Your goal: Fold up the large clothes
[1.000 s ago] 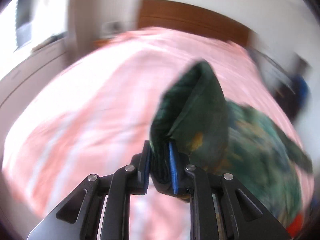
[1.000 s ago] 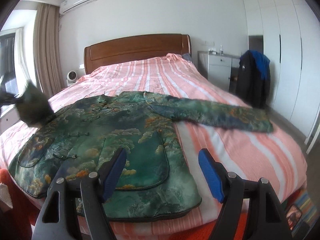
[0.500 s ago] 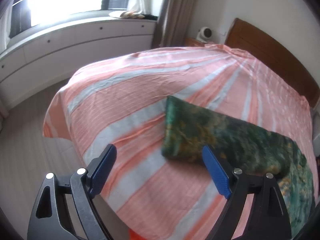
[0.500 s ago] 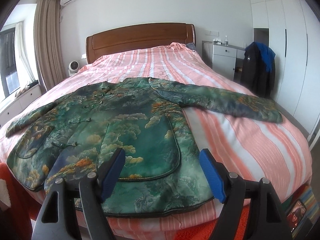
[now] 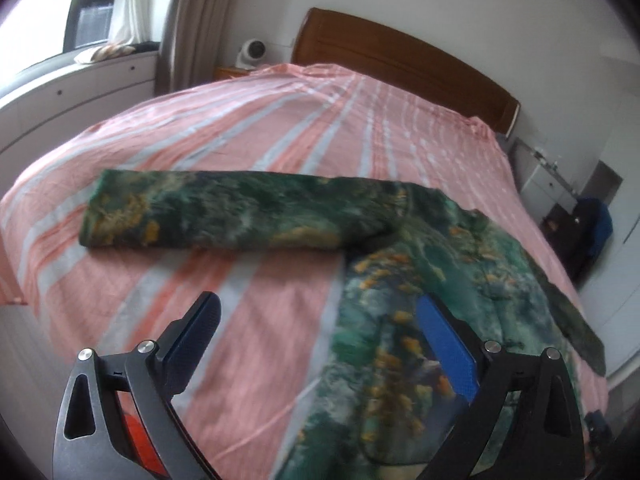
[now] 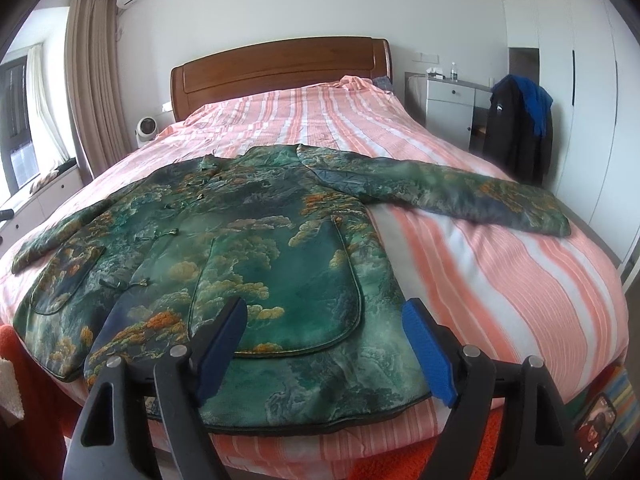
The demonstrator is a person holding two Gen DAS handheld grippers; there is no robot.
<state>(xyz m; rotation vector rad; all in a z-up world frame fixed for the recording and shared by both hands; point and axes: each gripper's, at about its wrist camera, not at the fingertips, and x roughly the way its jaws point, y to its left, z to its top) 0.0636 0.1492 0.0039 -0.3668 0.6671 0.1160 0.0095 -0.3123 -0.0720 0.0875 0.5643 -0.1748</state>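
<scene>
A green patterned jacket [image 6: 256,248] lies flat, front up, on the pink striped bed [image 6: 500,280], both sleeves spread out sideways. The left sleeve [image 5: 224,212] lies straight across the bed in the left wrist view, joined to the jacket body [image 5: 420,320]. The right sleeve [image 6: 448,192] stretches toward the bed's right side. My left gripper [image 5: 324,336] is open and empty, hovering above the bed near the jacket's left side. My right gripper [image 6: 324,340] is open and empty, just above the jacket's hem at the bed's foot.
A wooden headboard [image 6: 280,68] stands at the far end. A dark coat hangs on a chair [image 6: 516,128] by a white cabinet [image 6: 452,108] at right. A window bench [image 5: 72,80] and curtain [image 6: 92,80] are left. An orange cloth [image 6: 24,360] hangs at the bed's foot.
My left gripper let go of the left sleeve, which now lies flat on the bed, and drew back and open. My right gripper stayed open and moved slightly closer to the hem.
</scene>
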